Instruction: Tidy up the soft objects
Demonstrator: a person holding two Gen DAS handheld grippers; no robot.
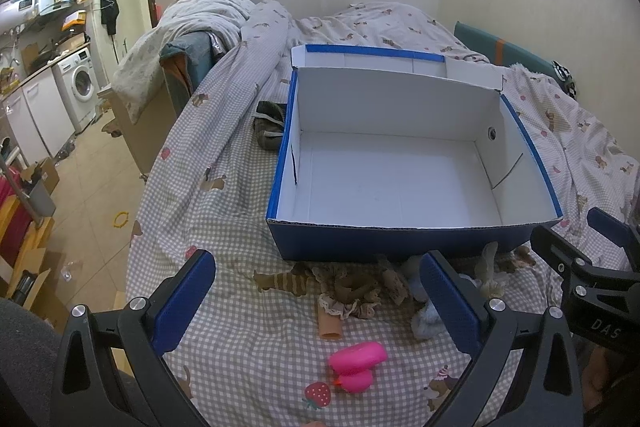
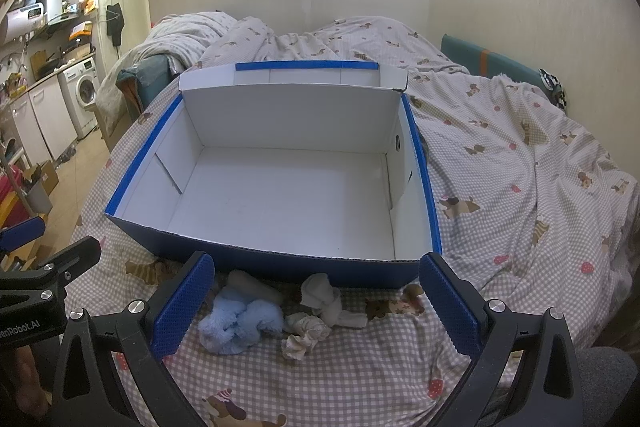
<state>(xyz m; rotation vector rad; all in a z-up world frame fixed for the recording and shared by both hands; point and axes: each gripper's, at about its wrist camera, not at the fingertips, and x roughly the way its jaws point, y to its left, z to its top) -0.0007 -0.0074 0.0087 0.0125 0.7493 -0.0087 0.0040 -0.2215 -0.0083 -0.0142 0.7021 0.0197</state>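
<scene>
Through the left wrist camera, your left gripper (image 1: 316, 297) is hovering wide open over a pink rubber duck (image 1: 357, 366) and brown lace cloth (image 1: 352, 293) before the blue box (image 1: 340, 241); through the right, your right gripper (image 2: 316, 297) is gaping above a blue plush (image 2: 240, 323) and white socks (image 2: 330, 301) on the checkered bedsheet (image 2: 360, 379)

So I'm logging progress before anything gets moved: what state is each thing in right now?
Box: open, empty, lid flap folded back.
Blue plush: on the bed in front of the box, not gripped.
White sock: crumpled beside it, loose.
Cream cloth: bunched, loose.
Pink toy: on the bed, untouched.
Lace doll: lying flat by the box.
Left gripper: open, holding nothing.
Right gripper: open, holding nothing.
</scene>
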